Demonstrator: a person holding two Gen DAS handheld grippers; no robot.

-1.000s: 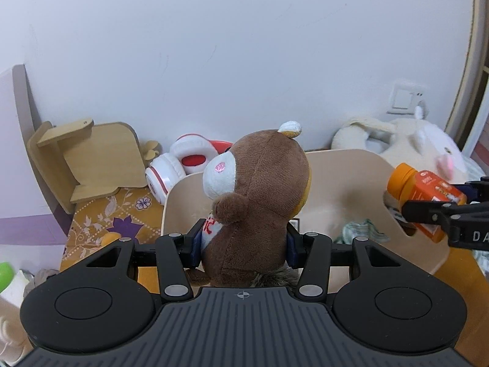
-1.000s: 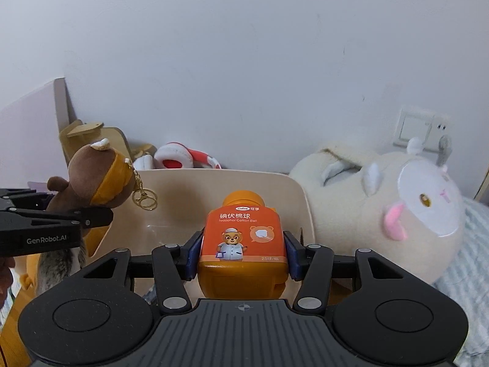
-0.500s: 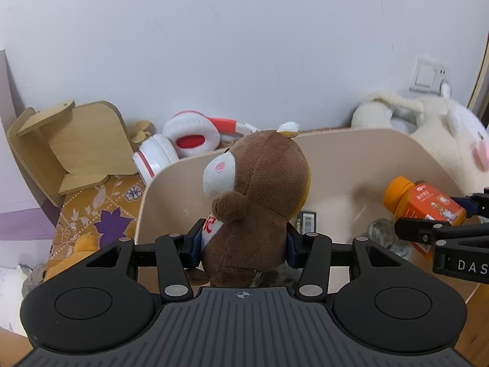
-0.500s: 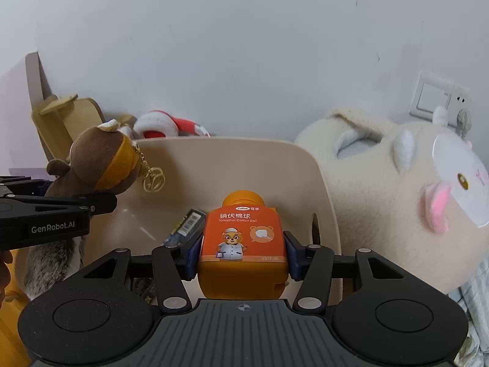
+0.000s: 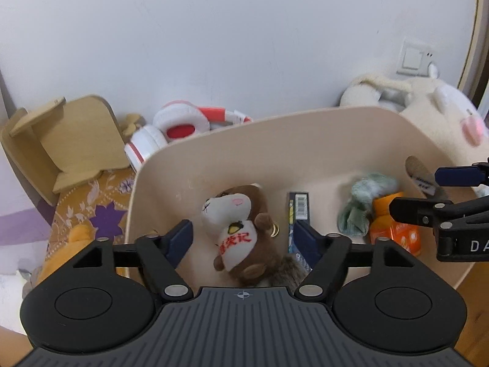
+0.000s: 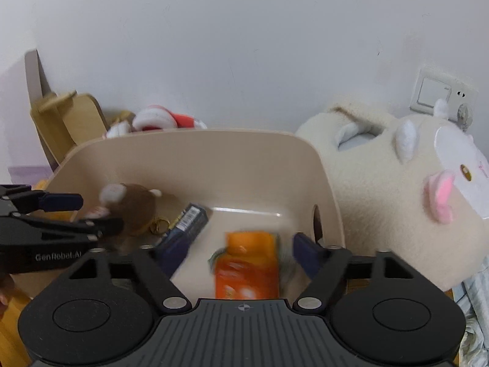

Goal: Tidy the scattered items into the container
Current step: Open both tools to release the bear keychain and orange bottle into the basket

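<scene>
A beige tub [image 5: 275,140] [image 6: 195,153] sits in front of both grippers. My left gripper [image 5: 243,237] is open above it, and the brown plush monkey [image 5: 241,238] [image 6: 134,205] lies loose inside the tub below it. My right gripper [image 6: 238,250] is open, and the orange bottle [image 6: 247,266] [image 5: 394,229], blurred, lies in the tub below it. A dark barcode box [image 5: 298,214] [image 6: 189,220] and a greenish cloth [image 5: 363,205] also lie in the tub.
Red and white headphones [image 5: 183,131] and a wooden stand [image 5: 67,140] lie behind the tub at left. A big cream plush [image 6: 397,189] leans against the tub's right side. A patterned orange cloth [image 5: 91,214] covers the surface at left. The wall is close behind.
Both grippers moved forward over the tub, then opened. The monkey dropped from the left gripper and the orange bottle from the right one into the tub.
</scene>
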